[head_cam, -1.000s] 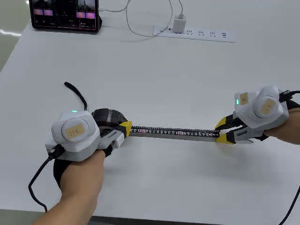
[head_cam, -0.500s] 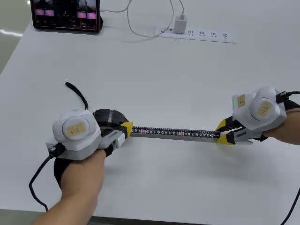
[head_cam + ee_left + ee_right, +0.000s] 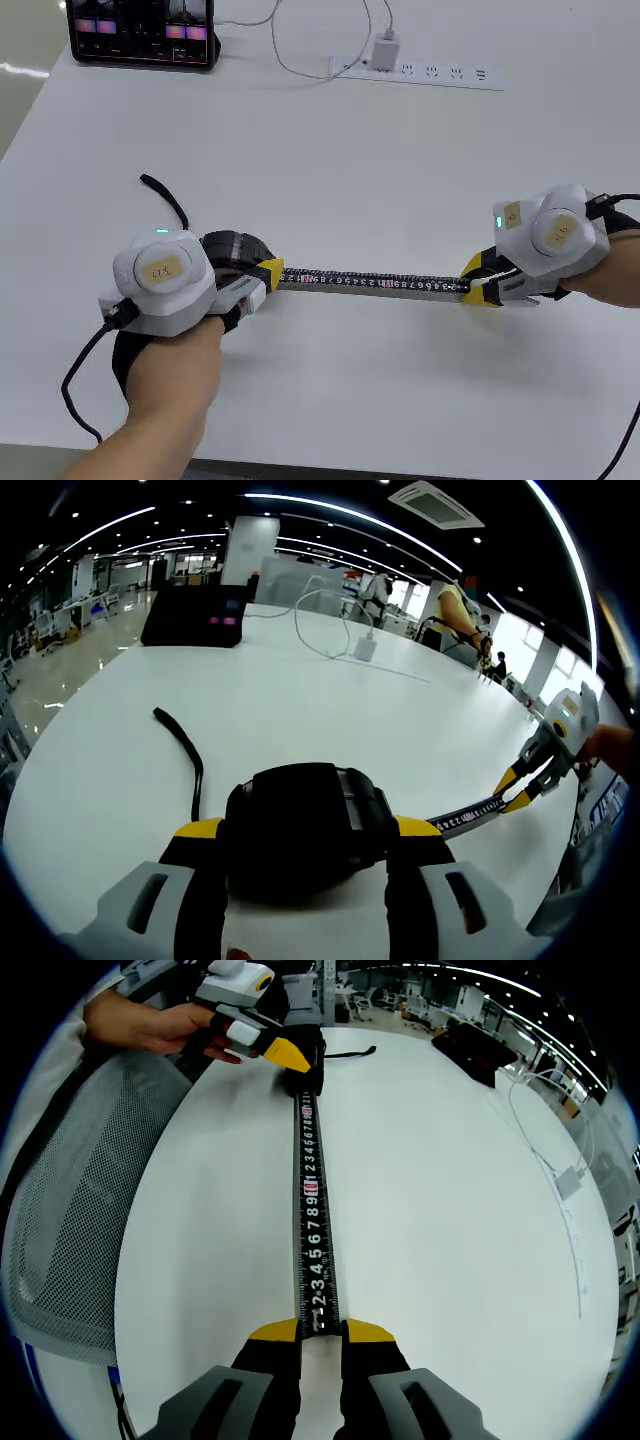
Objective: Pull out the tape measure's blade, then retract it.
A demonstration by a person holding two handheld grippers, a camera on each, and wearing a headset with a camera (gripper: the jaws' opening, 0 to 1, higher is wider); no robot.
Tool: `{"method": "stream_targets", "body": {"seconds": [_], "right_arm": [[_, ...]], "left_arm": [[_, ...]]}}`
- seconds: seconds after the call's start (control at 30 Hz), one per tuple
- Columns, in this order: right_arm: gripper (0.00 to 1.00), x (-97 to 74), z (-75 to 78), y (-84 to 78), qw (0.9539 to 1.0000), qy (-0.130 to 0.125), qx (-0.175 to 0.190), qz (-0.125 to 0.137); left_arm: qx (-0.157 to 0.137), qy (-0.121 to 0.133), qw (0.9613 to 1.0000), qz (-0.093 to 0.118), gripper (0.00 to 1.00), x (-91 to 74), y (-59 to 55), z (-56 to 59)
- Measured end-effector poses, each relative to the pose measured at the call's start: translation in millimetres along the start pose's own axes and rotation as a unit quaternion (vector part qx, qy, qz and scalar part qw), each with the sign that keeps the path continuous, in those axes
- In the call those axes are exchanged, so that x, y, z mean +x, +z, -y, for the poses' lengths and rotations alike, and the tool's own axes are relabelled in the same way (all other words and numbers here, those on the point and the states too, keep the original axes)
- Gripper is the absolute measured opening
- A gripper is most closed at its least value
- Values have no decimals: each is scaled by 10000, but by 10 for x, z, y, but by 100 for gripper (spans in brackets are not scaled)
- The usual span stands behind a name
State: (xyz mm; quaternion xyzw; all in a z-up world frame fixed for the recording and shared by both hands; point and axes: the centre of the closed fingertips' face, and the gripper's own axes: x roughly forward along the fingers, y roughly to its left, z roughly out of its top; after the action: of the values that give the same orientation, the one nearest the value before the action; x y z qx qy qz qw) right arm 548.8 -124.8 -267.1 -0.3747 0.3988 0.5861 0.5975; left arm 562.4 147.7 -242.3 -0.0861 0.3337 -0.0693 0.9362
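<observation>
Observed: left tongs [image 3: 258, 278] closed around the tape measure case [image 3: 228, 250] near the counter's [image 3: 350, 160] front edge, anchoring it; right tongs [image 3: 322, 1332] pinch the blade [image 3: 312, 1220] tip, evidently holding it extended.

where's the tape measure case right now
In the head view the tape measure case sits lower left on the white table, clamped in the left gripper, its blade stretching right to the right gripper.

Tape measure case [image 3: 305, 825] matt black, likely rubber; table [image 3: 400, 180] smooth white.
</observation>
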Motion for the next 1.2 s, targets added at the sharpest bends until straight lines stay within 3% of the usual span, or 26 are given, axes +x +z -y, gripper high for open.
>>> {"method": "stream_targets", "body": {"seconds": [0.17, 0.87, 1.2], "right_arm": [[10, 2, 9, -10, 10000, 10, -2, -24], [10, -20, 14, 19, 9999, -23, -51, -112], [10, 13, 31, 148, 10000, -15, -85, -26]], "left_arm": [[-4, -4, 10000, -95, 58, 1, -11, 3], [-101, -77, 9999, -63, 59, -37, -9, 17], [-159, -118, 9998, -55, 59, -52, -9, 10]]}}
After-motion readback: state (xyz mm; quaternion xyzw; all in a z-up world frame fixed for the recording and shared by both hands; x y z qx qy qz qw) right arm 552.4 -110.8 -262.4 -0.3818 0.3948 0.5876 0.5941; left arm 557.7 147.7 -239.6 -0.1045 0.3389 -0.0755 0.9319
